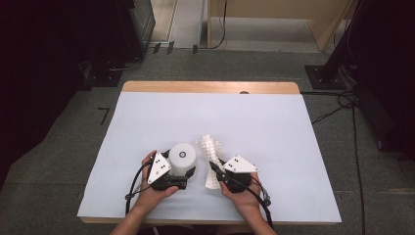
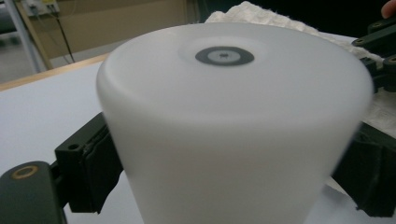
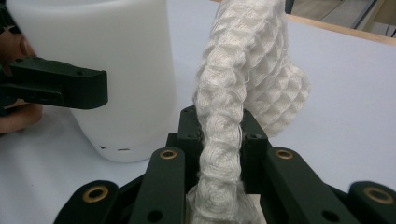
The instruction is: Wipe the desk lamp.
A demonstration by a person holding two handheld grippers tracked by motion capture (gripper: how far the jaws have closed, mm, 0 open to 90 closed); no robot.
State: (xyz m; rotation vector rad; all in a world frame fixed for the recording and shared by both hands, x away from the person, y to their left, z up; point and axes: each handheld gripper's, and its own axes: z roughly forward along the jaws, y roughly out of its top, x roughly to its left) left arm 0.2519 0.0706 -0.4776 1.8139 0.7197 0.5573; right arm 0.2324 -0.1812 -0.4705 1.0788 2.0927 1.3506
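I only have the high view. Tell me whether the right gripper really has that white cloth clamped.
Observer: Yes. In the right gripper view the right gripper is shut on the waffle-weave cloth, which is bunched into a rope between the jaws.
Operator: Report the left one.
Observer: In the left gripper view the left gripper has a jaw against each side of the white container.
Operator: Say which way up the container is.
Observer: A closed flat face with a grey ring mark faces up, and it widens slightly upward; its base rests on the white table cover.
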